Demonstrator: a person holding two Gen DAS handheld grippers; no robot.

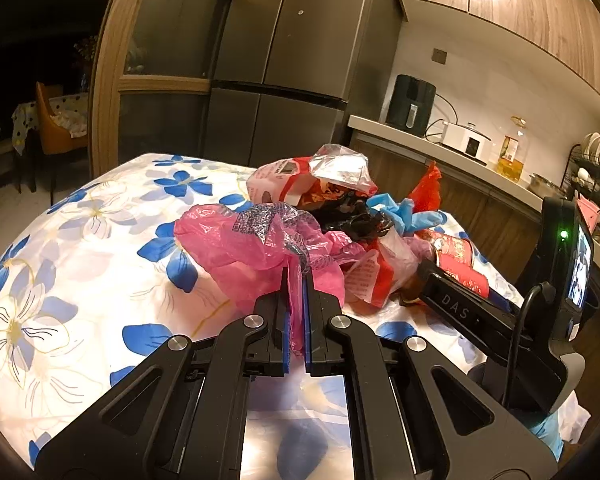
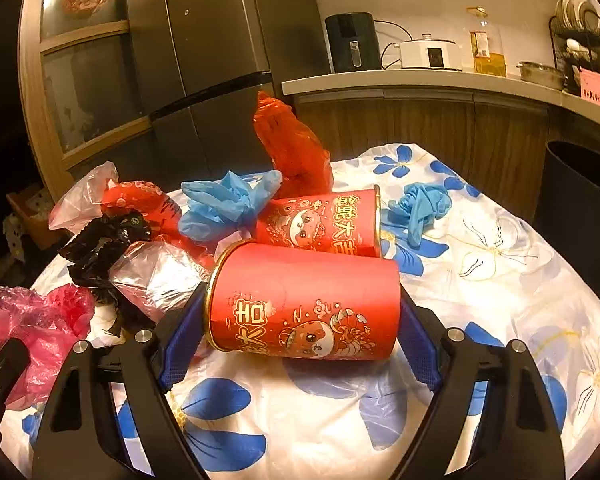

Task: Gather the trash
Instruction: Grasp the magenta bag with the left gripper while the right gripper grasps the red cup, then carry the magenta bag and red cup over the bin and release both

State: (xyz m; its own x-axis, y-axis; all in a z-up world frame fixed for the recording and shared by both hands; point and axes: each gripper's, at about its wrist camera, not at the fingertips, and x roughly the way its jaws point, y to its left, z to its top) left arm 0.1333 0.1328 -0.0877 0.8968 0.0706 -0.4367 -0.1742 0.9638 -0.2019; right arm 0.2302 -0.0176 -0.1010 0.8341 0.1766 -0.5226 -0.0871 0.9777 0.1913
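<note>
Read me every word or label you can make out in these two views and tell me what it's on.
"DAS": on the arm of the right claw.
"金蛇大吉": on the far red paper cup.
"大吉": on the near red paper cup, in the right claw; the rest runs out of sight.
Unreadable: barcode on the red-and-white packet, print on the pink plastic bag in the left claw, oil bottle label.

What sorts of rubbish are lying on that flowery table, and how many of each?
Red paper cups: 2
Blue gloves: 2
Pink bags: 1
Black bags: 1
Red bags: 1
Clear bags: 2
Total: 9; more may be hidden.
</note>
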